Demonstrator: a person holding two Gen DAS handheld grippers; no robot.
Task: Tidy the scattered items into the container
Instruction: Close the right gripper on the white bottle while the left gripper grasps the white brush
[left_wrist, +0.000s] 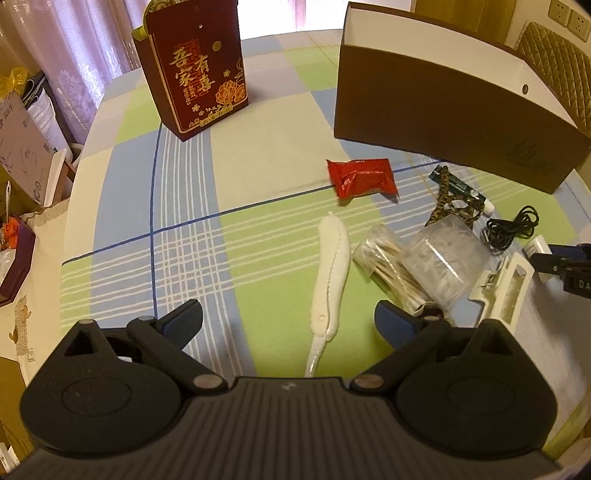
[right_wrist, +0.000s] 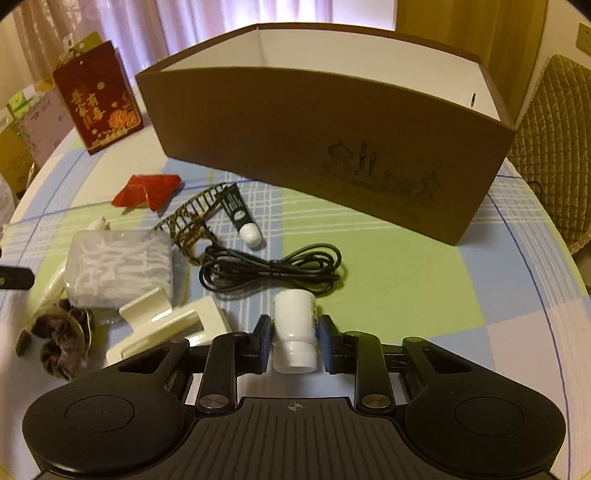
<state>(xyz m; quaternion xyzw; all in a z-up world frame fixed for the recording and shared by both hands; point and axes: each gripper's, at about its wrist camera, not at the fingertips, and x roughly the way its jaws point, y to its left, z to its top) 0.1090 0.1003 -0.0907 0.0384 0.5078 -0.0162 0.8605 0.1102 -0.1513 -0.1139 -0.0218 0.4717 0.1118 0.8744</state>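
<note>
A: Right claw?
B: Narrowed around a small white bottle, one pad against each side, cap end toward the camera. Down at the checked tabletop; lifted or resting, cannot tell.

A: Left claw?
B: Spread wide, holding nothing. Low over the cloth, with a long white brush-like handle lying between the fingers and reaching forward.

A: And the container?
B: Big brown box, open at the top, white inside. Standing toward the far side of the tabletop, beyond the clutter. Contents not visible from here.

A: Still scattered?
B: Plenty. Coiled black cable just ahead of the bottle. Dark green tube with a white cap beyond that, touching a leopard-print hair clip. Red wrapper farther left. Clear packet of white sticks, cream plastic clip just beside it, and something dark and fuzzy at the left edge. Bundle of cotton swabs seen from the left camera.

A: Anything else standing?
B: Red gift bag with gold lettering, upright at the far left, well apart from the box.
</note>
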